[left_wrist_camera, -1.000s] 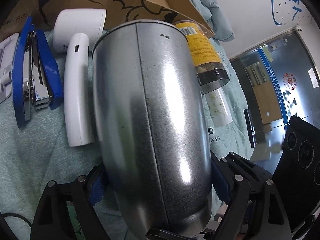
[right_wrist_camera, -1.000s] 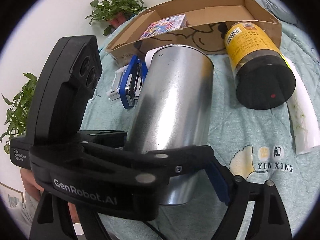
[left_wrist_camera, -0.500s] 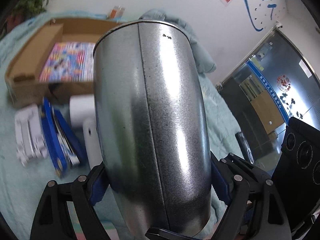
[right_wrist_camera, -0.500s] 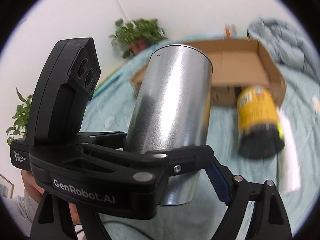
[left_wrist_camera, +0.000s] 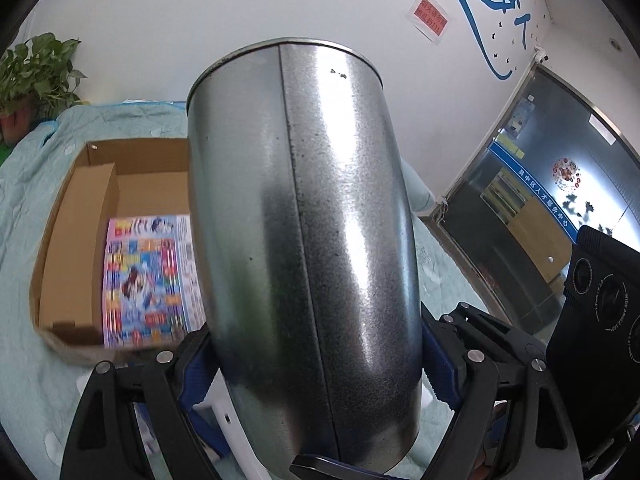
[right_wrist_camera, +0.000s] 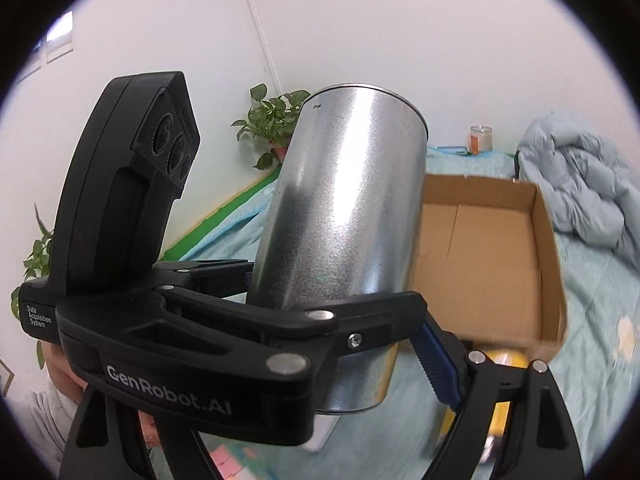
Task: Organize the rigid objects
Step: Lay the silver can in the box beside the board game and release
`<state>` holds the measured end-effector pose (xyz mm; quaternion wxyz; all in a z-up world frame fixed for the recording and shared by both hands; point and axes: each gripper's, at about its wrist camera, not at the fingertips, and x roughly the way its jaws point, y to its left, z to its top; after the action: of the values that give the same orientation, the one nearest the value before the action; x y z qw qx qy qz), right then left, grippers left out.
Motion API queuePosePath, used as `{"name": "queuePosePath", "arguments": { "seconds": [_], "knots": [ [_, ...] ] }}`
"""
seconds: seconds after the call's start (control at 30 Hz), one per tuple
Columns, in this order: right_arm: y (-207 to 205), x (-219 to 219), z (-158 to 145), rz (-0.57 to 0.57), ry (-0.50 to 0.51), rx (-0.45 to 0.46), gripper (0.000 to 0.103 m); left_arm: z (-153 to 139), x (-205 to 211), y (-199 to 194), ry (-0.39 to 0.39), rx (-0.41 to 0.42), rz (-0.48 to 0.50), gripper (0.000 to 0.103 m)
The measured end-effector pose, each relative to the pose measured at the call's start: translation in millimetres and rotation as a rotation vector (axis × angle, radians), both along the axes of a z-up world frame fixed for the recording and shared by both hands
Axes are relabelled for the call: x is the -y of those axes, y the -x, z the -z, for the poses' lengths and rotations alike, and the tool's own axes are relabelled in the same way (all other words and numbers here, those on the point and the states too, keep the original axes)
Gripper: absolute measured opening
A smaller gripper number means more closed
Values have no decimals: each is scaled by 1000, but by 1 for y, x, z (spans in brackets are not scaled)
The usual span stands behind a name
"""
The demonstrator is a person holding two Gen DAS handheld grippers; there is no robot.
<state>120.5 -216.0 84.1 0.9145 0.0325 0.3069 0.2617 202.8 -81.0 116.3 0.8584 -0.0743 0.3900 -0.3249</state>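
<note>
In the left wrist view we see the metal can (left_wrist_camera: 308,216) standing up between the fingers of the left gripper (left_wrist_camera: 316,364), lifted above the bedspread (left_wrist_camera: 24,208). Behind and to the left of the can lies the cardboard box (left_wrist_camera: 80,216), with a printed booklet (left_wrist_camera: 148,280) flat inside it. A potted plant (left_wrist_camera: 36,68) stands at the far left by the wall. In the right wrist view the can (right_wrist_camera: 344,216) sits left of the box (right_wrist_camera: 548,232), the right gripper (right_wrist_camera: 256,376) before it; a quilt (right_wrist_camera: 580,184) is heaped beyond the box on the right, and a jar (right_wrist_camera: 480,138) stands behind
</note>
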Motion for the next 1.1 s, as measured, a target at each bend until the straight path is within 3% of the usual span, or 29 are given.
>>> {"name": "queuePosePath", "arguments": {
  "seconds": [0.2, 0.5, 0.77, 0.87, 1.1],
  "knots": [
    [-62, 9, 2, -4, 36, -85, 86, 12, 18, -68, -22, -78, 13, 84],
    [-144, 26, 52, -3, 55, -315, 86, 88, 41, -163, -16, -297, 26, 85],
    [-167, 37, 108, 26, 19, -484, 84, 137, 56, -189, -107, -416, 32, 85],
    [-171, 37, 122, 30, 17, -528, 83, 133, 61, -188, -158, -390, 18, 86],
    [-173, 45, 130, 80, -40, -558, 83, 134, 52, -196, -139, -410, 7, 86]
  ]
}}
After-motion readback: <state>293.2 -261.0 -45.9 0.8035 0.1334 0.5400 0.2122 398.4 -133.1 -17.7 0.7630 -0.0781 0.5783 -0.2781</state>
